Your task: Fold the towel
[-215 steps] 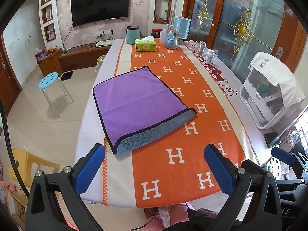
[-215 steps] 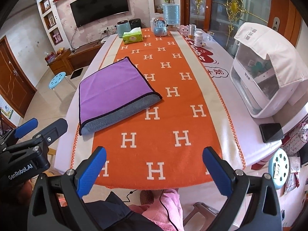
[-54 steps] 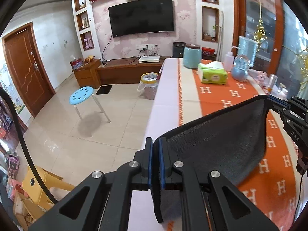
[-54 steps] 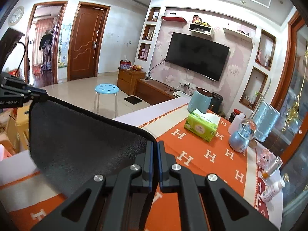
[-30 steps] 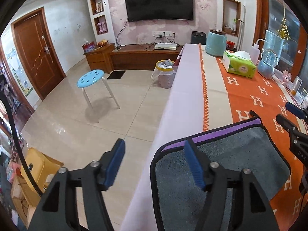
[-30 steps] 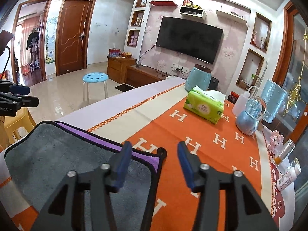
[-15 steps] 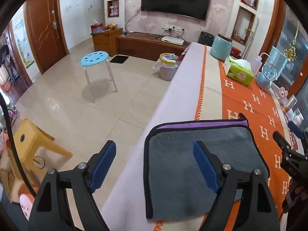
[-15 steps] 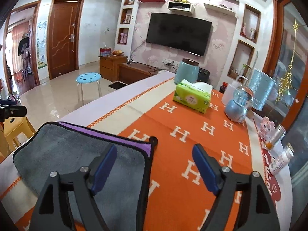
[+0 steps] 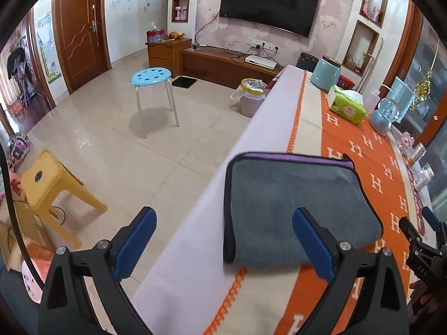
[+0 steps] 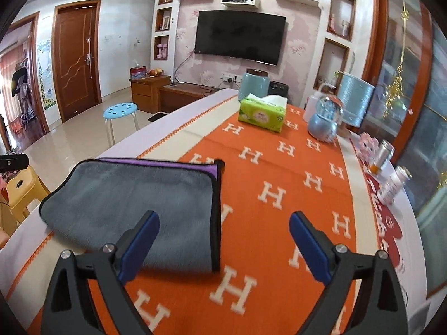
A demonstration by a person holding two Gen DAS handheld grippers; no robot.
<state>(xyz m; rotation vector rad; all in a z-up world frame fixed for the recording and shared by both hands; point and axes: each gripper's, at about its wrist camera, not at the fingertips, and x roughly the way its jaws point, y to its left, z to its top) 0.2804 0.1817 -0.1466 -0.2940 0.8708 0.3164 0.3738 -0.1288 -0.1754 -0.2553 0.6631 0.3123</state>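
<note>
The towel [image 9: 296, 206] lies folded on the table, grey side up, with a strip of its purple side showing along the far edge. It also shows in the right wrist view [image 10: 139, 195]. My left gripper [image 9: 223, 240] is open and empty, above the towel's near left corner. My right gripper [image 10: 223, 240] is open and empty, above the towel's near right corner. The right gripper also shows at the right edge of the left wrist view [image 9: 419, 240].
The table has an orange H-pattern cloth [image 10: 279, 195]. At the far end stand a green tissue box [image 10: 262, 114], a teal jar [image 10: 252, 83], a snow globe [image 10: 325, 117] and bottles [image 10: 391, 184]. The floor has a blue stool [image 9: 152, 83], a yellow stool [image 9: 47, 184] and a bin [image 9: 250, 97].
Both grippers were shut on the towel's corners and carried them over. They let go, opened and drew back toward the near edge. The towel now lies folded with its grey side up.
</note>
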